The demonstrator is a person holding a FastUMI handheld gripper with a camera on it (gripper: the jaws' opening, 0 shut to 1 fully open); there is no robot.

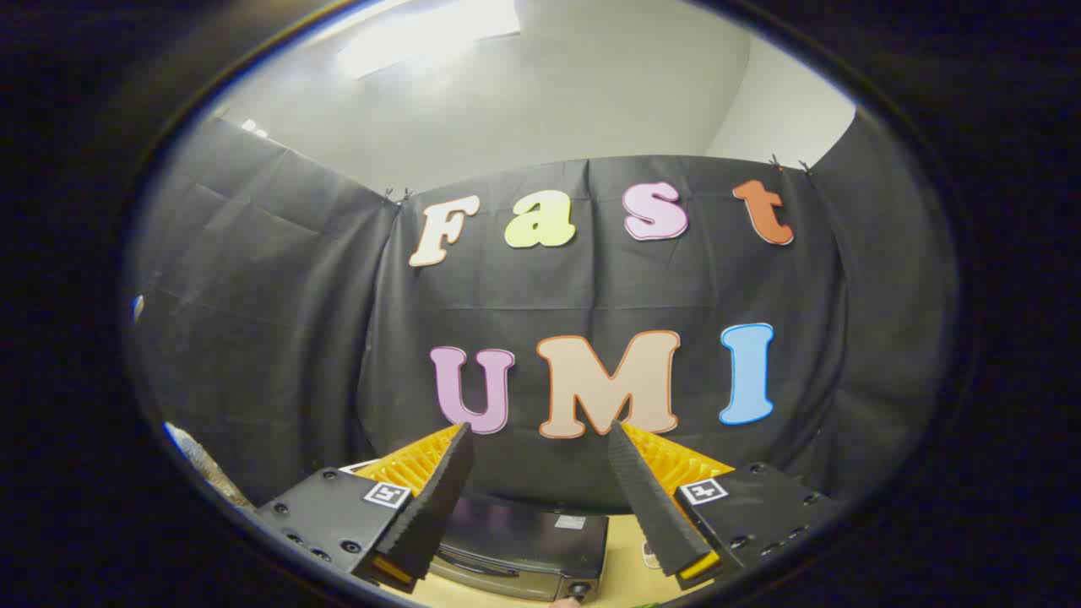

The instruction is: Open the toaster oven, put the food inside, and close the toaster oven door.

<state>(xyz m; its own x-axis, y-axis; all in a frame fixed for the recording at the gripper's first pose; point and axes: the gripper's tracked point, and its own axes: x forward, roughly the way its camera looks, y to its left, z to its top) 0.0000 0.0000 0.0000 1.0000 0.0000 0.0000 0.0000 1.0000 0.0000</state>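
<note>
Claw [540, 435] wide open, holding nothing; toaster oven [519, 549] apparently below, between its fingers

gripper [540, 435] held high, fingers spread wide apart with nothing between them; open air in the gap. ahead of the fingertips the only barrier is the black cloth wall [591, 287], which wraps round on both sides and closes the far end and flanks of the space. above the cloth the way is open up to the pale ceiling [549, 93]. below and between the fingers sits the toaster oven [519, 545], its dark top the nearest solid surface under the gripper. to the oven's right a strip of bare tan table [625, 574] lies free beside the right finger.
</note>
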